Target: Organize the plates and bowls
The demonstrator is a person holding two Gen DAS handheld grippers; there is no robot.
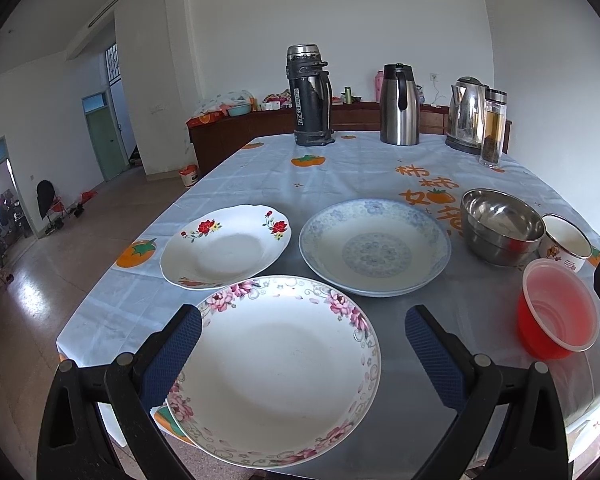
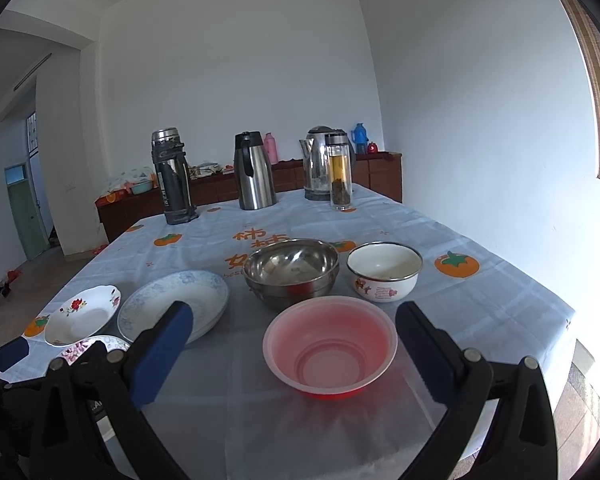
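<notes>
- We find the left gripper (image 1: 302, 344) fingers wide, straddling the pink-flowered plate (image 1: 276, 368) at the bench's near edge, empty.
- The right gripper (image 2: 290, 344) fingers, likewise wide, frame the red bowl (image 2: 330, 348); we judge both poised for stacking.

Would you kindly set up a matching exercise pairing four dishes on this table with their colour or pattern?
Things:
1. plate nearest the left gripper
2. far-left plate
3. middle plate
4. plastic bowl

Descriptions:
A. red flowers on white
B. translucent red
C. pink flowers along the rim
D. pale blue pattern

Pairs: 1-C, 2-A, 3-D, 4-B
</notes>
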